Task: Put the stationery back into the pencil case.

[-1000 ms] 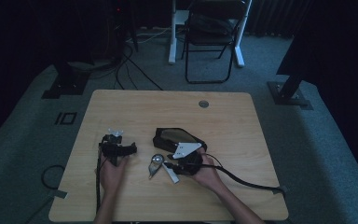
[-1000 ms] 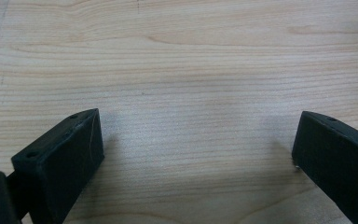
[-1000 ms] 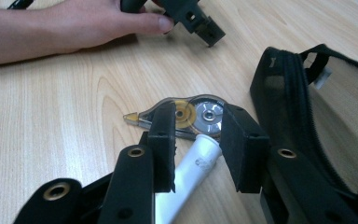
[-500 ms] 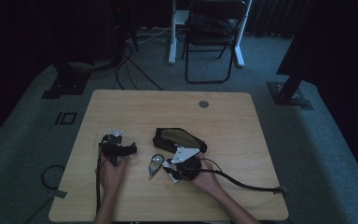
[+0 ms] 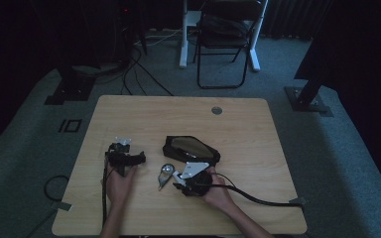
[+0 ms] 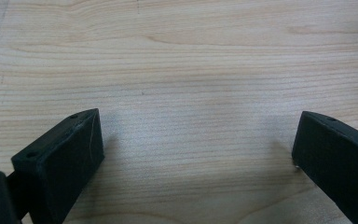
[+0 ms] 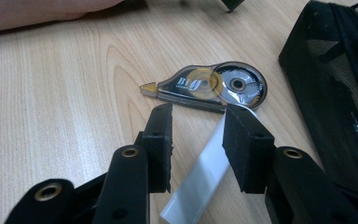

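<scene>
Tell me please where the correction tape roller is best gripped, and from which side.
The correction tape roller lies flat on the table. Probably grip its narrower middle, between round reel and pointed tip, across the two long edges, coming from above; its flat faces offer nothing.

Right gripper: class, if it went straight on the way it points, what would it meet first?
Probably the clear grey correction tape dispenser, lying just beyond the right gripper; depth is hard to judge.

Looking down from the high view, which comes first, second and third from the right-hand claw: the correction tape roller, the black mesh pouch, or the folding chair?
1. The correction tape roller, on the table just left of the right claw.
2. The black mesh pouch, just beyond the claw toward the table's middle.
3. The folding chair, on the floor past the table's far edge.
</scene>
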`<state>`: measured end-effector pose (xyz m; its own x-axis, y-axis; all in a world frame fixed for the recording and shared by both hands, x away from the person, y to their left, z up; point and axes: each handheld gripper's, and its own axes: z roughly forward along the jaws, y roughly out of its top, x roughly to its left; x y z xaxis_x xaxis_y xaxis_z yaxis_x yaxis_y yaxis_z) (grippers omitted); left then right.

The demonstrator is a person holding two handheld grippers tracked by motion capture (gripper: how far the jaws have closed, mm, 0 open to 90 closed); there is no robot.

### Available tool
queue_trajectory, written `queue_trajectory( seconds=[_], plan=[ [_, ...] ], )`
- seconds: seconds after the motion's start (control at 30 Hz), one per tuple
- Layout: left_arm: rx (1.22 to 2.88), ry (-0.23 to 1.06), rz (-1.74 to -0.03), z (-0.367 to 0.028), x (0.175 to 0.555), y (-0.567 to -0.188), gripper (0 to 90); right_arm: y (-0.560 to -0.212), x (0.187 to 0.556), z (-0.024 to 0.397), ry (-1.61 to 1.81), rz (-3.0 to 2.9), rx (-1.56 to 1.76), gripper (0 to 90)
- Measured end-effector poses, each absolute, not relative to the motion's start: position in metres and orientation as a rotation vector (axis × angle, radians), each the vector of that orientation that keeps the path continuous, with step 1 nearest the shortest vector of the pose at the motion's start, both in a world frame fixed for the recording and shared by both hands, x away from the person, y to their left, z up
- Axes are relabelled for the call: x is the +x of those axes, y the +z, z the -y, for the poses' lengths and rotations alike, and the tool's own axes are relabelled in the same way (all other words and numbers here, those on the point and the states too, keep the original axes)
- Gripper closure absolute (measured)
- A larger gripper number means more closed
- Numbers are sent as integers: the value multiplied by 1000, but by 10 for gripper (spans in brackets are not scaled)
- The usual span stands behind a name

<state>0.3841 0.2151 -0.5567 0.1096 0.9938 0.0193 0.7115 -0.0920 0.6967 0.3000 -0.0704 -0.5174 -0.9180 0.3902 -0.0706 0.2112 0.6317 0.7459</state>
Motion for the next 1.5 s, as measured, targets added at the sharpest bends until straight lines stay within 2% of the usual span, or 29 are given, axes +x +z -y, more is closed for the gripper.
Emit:
queue_trajectory(
  seconds=[0.6, 1.1, 1.17, 1.5],
  plan=[
    [1863, 692, -1656, -215, 384, -557, 22, -535, 303, 74, 1105, -2648, 580, 598],
    [1863, 692, -1656, -215, 384, -557, 22, -545, 313, 74, 1017, -2641, 630, 656],
    [1864, 692, -1655, -215, 384, -557, 22, -548, 315, 74, 1011, -2648, 647, 692],
    [1865, 692, -1655, -215, 384, -557, 22, -547, 320, 84, 1013, -2655, 706, 705]
  ],
)
